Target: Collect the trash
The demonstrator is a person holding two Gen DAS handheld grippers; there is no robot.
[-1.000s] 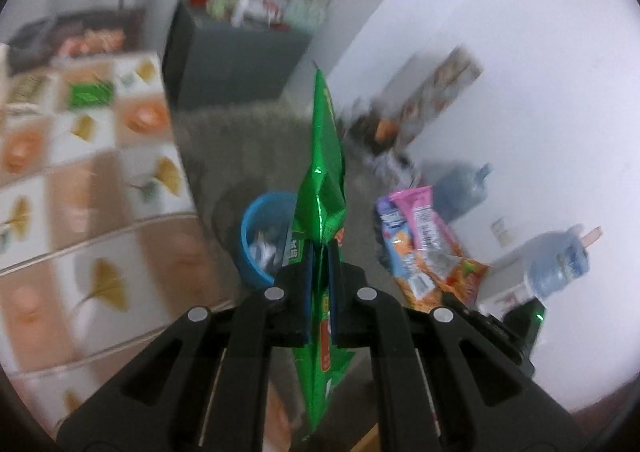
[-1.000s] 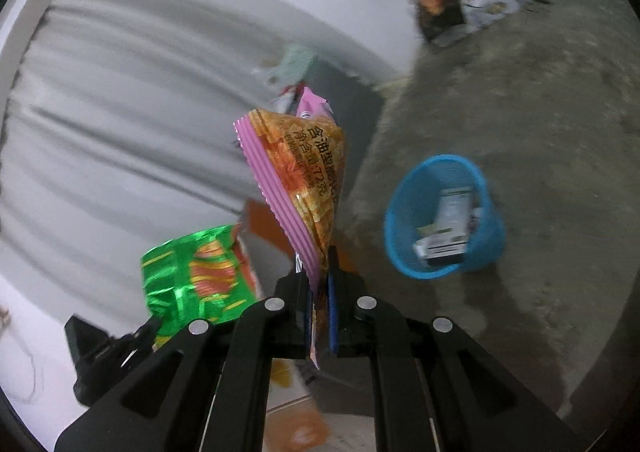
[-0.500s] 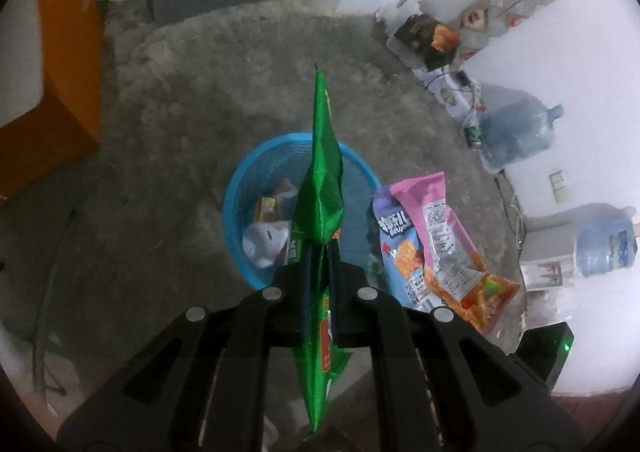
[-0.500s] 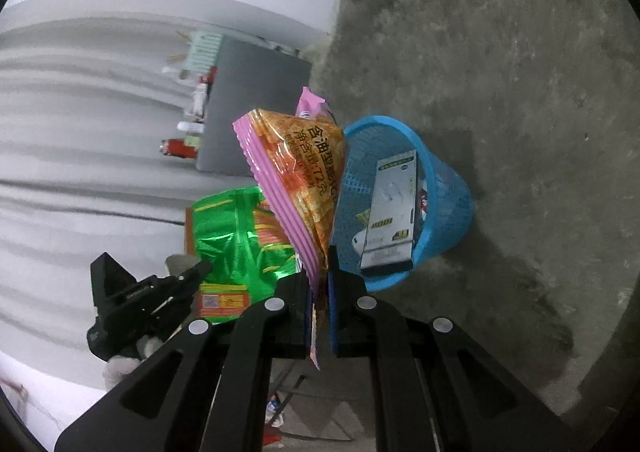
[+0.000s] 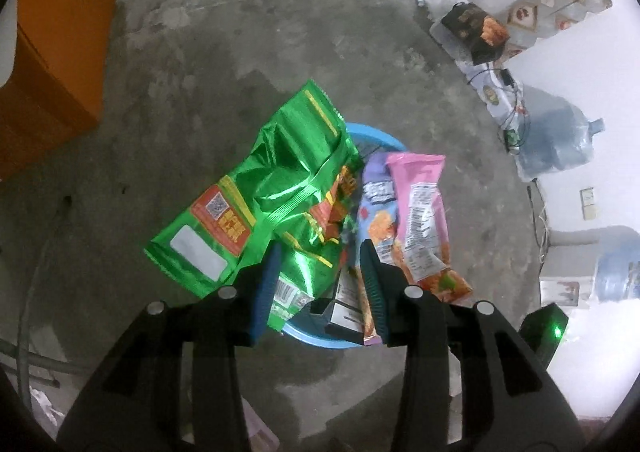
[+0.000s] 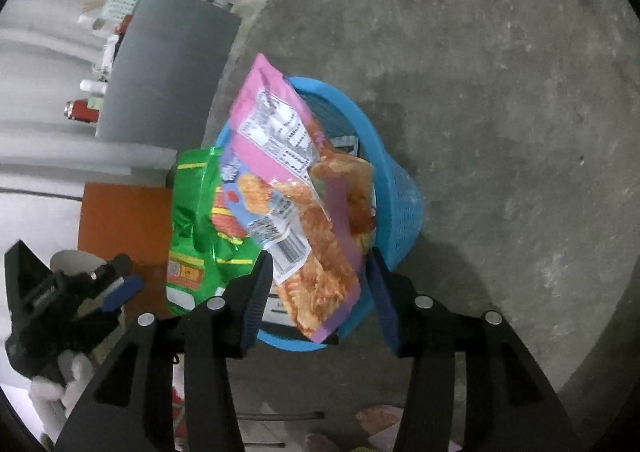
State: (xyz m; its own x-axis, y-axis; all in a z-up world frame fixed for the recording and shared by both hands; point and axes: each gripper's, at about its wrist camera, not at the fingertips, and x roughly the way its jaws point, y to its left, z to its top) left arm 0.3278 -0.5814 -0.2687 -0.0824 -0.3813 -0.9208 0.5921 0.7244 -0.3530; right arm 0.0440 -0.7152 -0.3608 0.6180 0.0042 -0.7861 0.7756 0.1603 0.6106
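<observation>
Two empty snack bags, judged light, thin and crinkly, with slick foil skins that would slide or fold under pressure; a flat sealed edge looks like the surest place to pinch either one.

The green bag [image 5: 276, 196] is shiny and crumpled, with a red label and a white patch. It lies across the rim of the blue basket [image 6: 404, 204], hanging over the side toward the orange cabinet [image 5: 52, 64].

The pink bag [image 6: 296, 188], printed with orange snacks and a barcode, lies over the basket's mouth, touching the green bag. Other packaging shows inside the basket beneath them.

The left gripper [image 5: 320, 276] hovers just above the basket, fingers spread apart, gripping nothing. The right gripper [image 6: 318, 284] does the same.

The basket stands on a grey concrete floor [image 6: 500, 72]. Beyond it, against the white wall, are water jugs [image 5: 556, 144].
</observation>
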